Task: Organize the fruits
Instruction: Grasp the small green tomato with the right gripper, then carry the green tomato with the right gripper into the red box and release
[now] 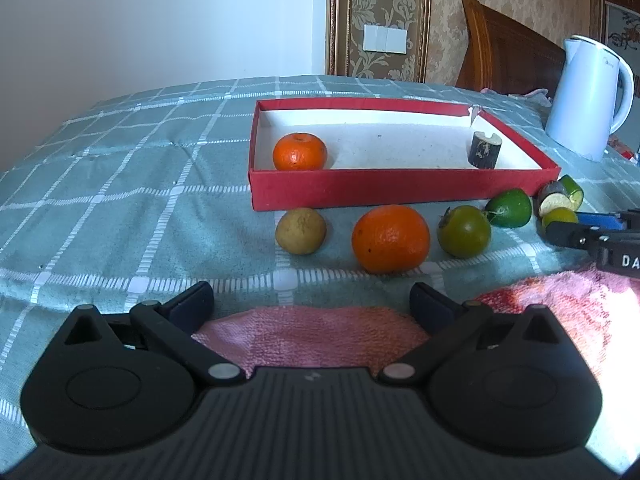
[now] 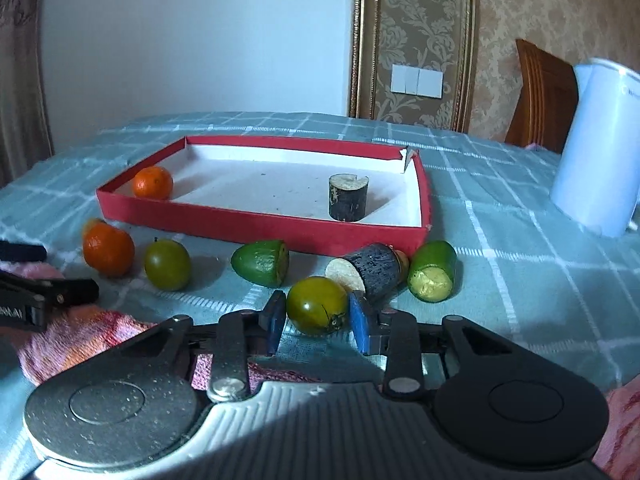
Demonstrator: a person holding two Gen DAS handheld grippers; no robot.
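A red box (image 1: 360, 190) (image 2: 260, 226) holds a small orange (image 1: 300, 152) (image 2: 153, 183) and a dark cut stub (image 1: 485, 150) (image 2: 348, 197). In front of it lie a yellowish fruit (image 1: 301, 231), a big orange (image 1: 391, 239) (image 2: 108, 249), a green round fruit (image 1: 464, 231) (image 2: 167, 265), a green half (image 1: 510, 208) (image 2: 262, 263), a dark stub (image 2: 370, 270) and a cut green piece (image 2: 432, 271). My left gripper (image 1: 312, 306) is open and empty, short of the fruit row. My right gripper (image 2: 318, 322) is closed around a green round fruit (image 2: 318, 305), pads at its sides.
A white kettle (image 1: 588, 98) (image 2: 600, 148) stands at the right of the checked tablecloth (image 1: 120, 200). A pink towel (image 1: 312, 332) (image 2: 80, 336) lies at the near edge. A wooden chair (image 1: 504, 48) stands behind the table.
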